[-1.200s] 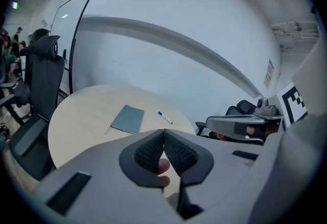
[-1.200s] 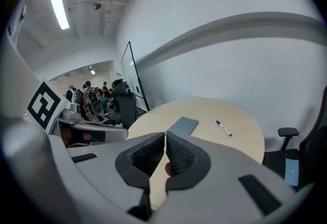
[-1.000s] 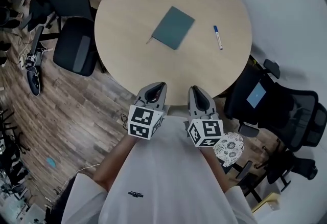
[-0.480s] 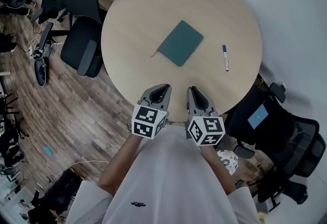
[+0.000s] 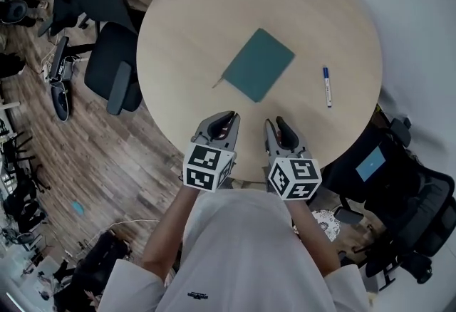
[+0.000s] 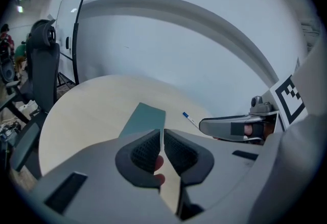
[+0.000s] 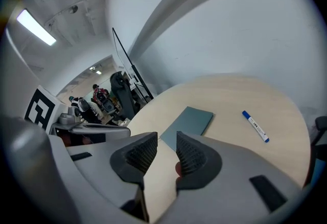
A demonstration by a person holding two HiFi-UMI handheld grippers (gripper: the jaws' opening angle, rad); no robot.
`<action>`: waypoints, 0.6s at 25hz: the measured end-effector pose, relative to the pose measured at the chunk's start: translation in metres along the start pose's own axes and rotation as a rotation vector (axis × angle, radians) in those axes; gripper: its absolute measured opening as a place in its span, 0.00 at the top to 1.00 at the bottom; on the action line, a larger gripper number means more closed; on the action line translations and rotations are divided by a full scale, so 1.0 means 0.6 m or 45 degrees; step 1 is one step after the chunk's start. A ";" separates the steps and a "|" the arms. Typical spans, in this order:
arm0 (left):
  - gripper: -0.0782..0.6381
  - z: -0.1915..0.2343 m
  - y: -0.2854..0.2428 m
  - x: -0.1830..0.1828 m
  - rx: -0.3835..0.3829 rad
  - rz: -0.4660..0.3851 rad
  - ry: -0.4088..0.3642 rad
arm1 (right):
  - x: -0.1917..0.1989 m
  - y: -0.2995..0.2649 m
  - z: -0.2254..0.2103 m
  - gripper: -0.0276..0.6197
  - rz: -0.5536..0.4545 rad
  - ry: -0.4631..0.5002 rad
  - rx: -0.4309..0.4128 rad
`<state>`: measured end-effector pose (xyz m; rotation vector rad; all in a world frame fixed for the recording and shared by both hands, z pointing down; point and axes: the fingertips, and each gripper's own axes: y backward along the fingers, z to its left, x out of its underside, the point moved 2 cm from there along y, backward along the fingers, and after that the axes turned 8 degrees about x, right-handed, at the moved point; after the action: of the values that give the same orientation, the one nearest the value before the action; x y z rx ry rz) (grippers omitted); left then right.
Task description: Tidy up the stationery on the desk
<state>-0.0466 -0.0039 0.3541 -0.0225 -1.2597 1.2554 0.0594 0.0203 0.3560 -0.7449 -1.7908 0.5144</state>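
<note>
A teal notebook (image 5: 258, 65) lies closed near the middle of the round, light wooden table (image 5: 192, 11). It also shows as a notebook (image 6: 145, 118) ahead of the left jaws and a notebook (image 7: 188, 120) ahead of the right ones. A white pen with a blue cap (image 5: 326, 85) lies to its right, apart from it; the pen (image 7: 255, 126) shows clearly in the right gripper view. My left gripper (image 5: 229, 117) hovers at the table's near edge, shut and empty. Beside it my right gripper (image 5: 276, 122) has a small gap between its jaws, with nothing in it.
A black office chair (image 5: 114, 75) stands against the table's left side and another chair (image 5: 385, 168) at the right, near the white wall. Wooden floor with cables and gear lies to the left. People (image 7: 97, 96) are far off in the room.
The view has shifted forward: the table, notebook and pen sit lower and closer in the head view. Both grippers keep their side-by-side pose at the table's near edge.
</note>
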 end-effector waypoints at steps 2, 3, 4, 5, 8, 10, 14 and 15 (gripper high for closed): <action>0.87 0.022 -0.016 0.005 -0.012 0.015 0.014 | 0.007 -0.025 -0.011 0.79 0.029 -0.014 0.015; 0.87 0.034 -0.023 0.009 -0.017 0.026 0.020 | 0.009 -0.036 -0.014 0.79 0.039 -0.022 0.025; 0.87 0.046 -0.031 0.012 -0.021 0.040 0.026 | 0.010 -0.047 -0.016 0.79 0.047 -0.030 0.035; 0.87 0.059 -0.038 0.017 -0.025 0.055 0.032 | 0.013 -0.057 -0.018 0.79 0.056 -0.037 0.044; 0.87 0.097 -0.060 0.023 -0.052 0.069 0.045 | 0.019 -0.095 -0.023 0.79 0.073 -0.036 0.044; 0.86 0.118 -0.077 0.025 -0.070 0.068 0.044 | 0.023 -0.117 -0.031 0.79 0.078 -0.041 0.042; 0.82 0.144 -0.103 0.033 -0.073 0.075 0.047 | 0.038 -0.146 -0.042 0.79 0.106 -0.056 0.053; 0.75 0.151 -0.110 0.034 -0.067 0.076 0.047 | 0.042 -0.155 -0.041 0.79 0.113 -0.060 0.056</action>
<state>-0.0698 -0.0694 0.4441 -0.1213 -1.2677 1.2675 0.0548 -0.0284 0.4429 -0.7899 -1.7903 0.6335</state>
